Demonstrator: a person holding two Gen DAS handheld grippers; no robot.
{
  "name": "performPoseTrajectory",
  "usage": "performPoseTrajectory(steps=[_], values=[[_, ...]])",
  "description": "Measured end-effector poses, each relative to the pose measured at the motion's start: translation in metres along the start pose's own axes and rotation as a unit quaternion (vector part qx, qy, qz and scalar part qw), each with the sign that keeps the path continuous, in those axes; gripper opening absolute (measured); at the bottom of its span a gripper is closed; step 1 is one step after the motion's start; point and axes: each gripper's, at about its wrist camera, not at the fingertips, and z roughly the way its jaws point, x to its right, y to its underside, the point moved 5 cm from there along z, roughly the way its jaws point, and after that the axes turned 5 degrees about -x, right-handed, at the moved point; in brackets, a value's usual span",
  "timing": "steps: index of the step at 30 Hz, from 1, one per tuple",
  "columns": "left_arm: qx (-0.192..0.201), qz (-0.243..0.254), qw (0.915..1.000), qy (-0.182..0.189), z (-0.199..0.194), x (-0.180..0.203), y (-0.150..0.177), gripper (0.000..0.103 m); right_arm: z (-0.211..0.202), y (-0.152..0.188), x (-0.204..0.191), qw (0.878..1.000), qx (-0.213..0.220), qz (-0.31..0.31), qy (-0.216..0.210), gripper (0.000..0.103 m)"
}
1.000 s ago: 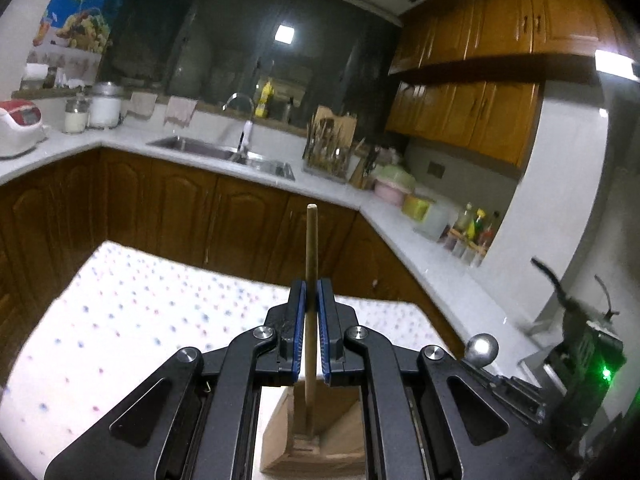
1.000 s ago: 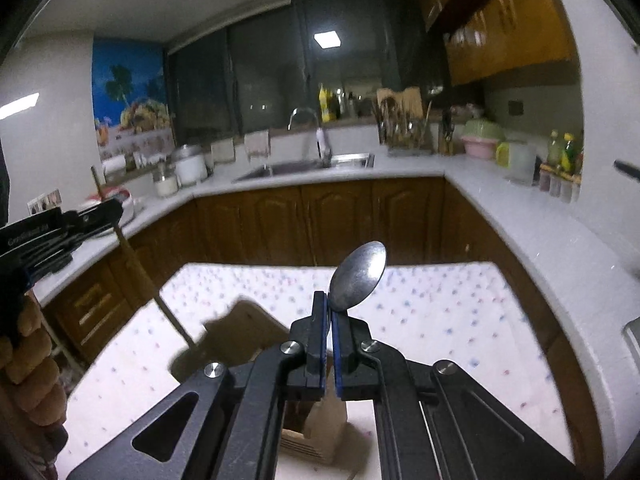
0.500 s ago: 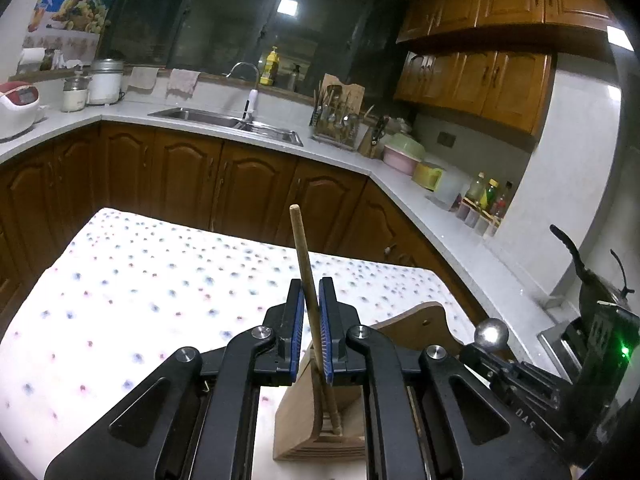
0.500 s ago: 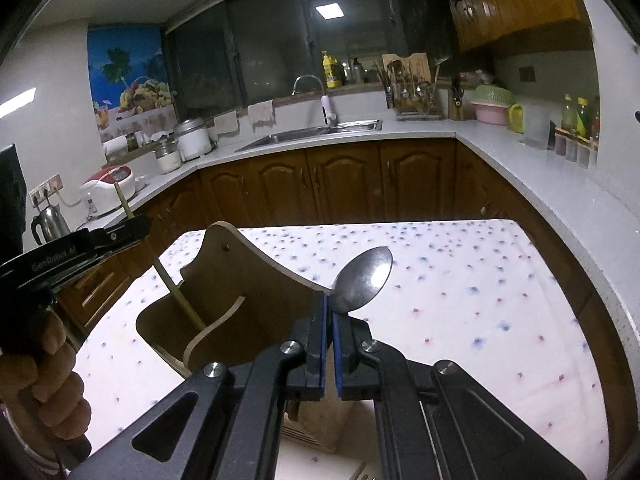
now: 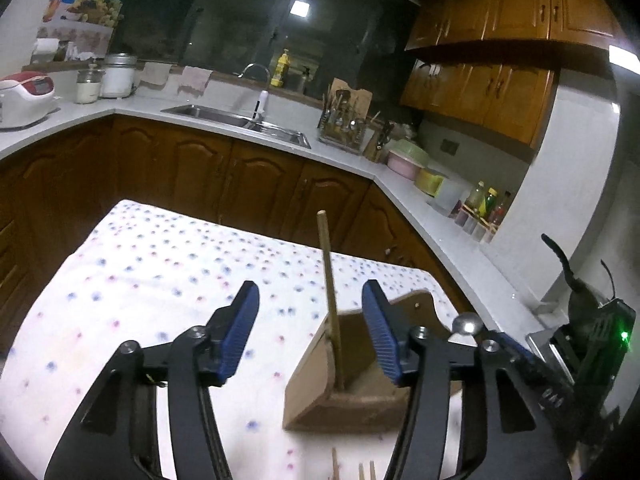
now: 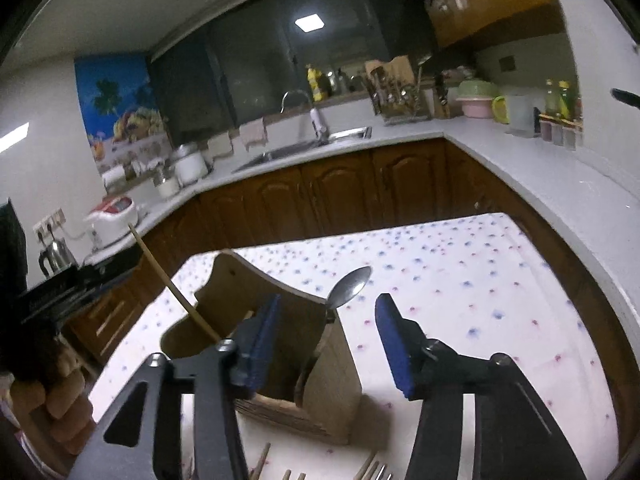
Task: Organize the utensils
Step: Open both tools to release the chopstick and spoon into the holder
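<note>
A wooden utensil holder (image 5: 352, 384) (image 6: 280, 360) stands on the dotted tablecloth (image 5: 160, 272). A wooden chopstick (image 5: 330, 292) (image 6: 172, 284) leans upright inside its left compartment. A metal spoon (image 6: 350, 286) stands in its right compartment, bowl up. My left gripper (image 5: 310, 332) is open above the holder, with the chopstick between its jaws but untouched. My right gripper (image 6: 328, 344) is open just behind the spoon, which stands free. The spoon's bowl (image 5: 466, 322) shows in the left wrist view.
Tips of more chopsticks and fork tines (image 6: 372, 470) lie at the table's near edge, also visible in the left wrist view (image 5: 360, 468). Kitchen counters with a sink (image 5: 240, 120), a rice cooker (image 5: 24, 96) and bottles surround the table. The left hand (image 6: 48, 392) shows at the left.
Both grippers have opened. The left let go of the chopstick and the right let go of the spoon; both utensils now stand in the holder.
</note>
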Motion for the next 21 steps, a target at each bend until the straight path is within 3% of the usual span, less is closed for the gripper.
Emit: performPoseTrajectory(steps=[1, 3, 6, 14, 21], values=[[0.001, 0.001, 1.0, -0.003, -0.006, -0.002, 0.003, 0.07, -0.007, 0.001, 0.002, 1.0, 0.008, 0.008, -0.001, 0.069], [0.008, 0.004, 0.9998, -0.016, -0.022, -0.008, 0.012, 0.078, -0.02, 0.005, 0.005, 1.0, 0.022, 0.02, -0.004, 0.087], [0.01, 0.008, 0.9994, -0.033, -0.041, -0.016, 0.029, 0.083, -0.04, 0.016, 0.008, 0.998, 0.04, 0.037, -0.004, 0.096], [-0.018, 0.009, 0.9987, -0.046, -0.07, -0.03, 0.078, 0.083, -0.081, 0.068, 0.016, 0.996, 0.035, 0.079, -0.001, 0.097], [-0.041, 0.016, 0.9976, -0.053, -0.082, -0.031, 0.112, 0.083, -0.098, 0.111, 0.021, 0.995, 0.004, 0.097, 0.005, 0.097]])
